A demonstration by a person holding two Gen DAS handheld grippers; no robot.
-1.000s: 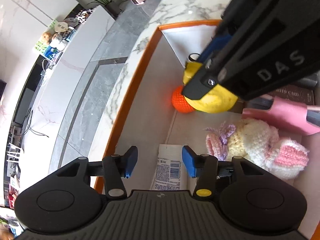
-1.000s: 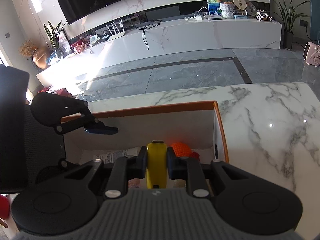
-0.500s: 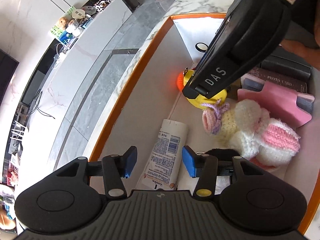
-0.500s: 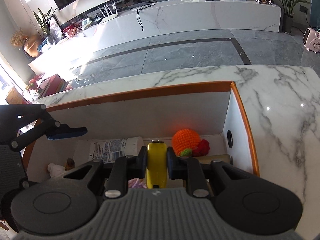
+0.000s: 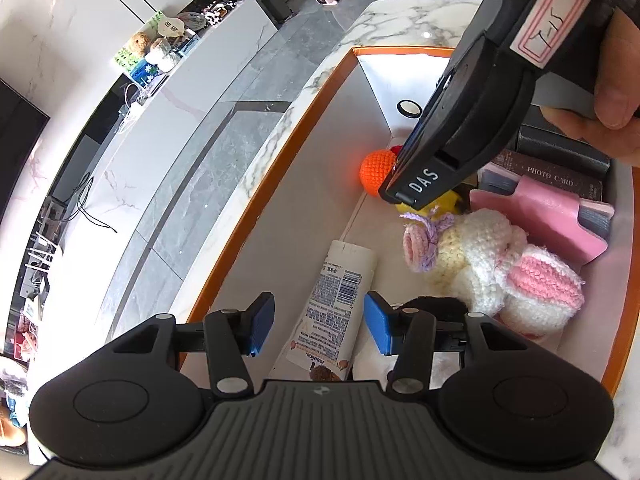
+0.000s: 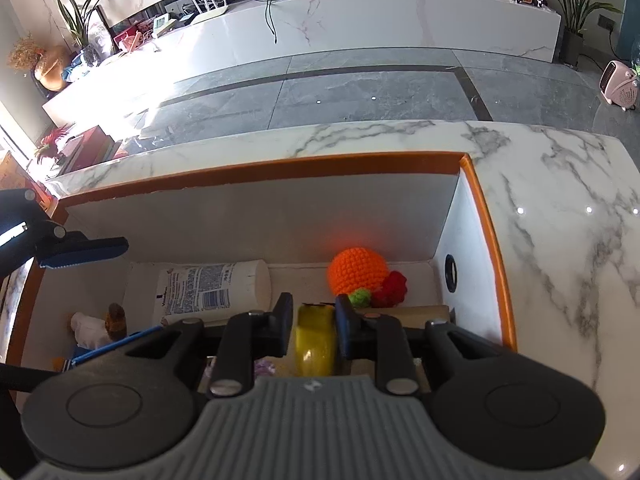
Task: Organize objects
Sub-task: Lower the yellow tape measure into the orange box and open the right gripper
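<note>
Yellow toy [image 6: 314, 338] low in orange-rimmed box [image 6: 486, 216] on marble table [image 6: 560, 184], between right gripper [image 6: 313, 326] pads, which have just been easing apart; contact with pads unclear. Orange crochet ball [image 6: 357, 270] just beyond gripper tips. Left gripper [image 5: 316, 326] half open, empty, poised above lotion tube [image 5: 334, 300]; crochet bunny [image 5: 492, 260] to its right.
</note>
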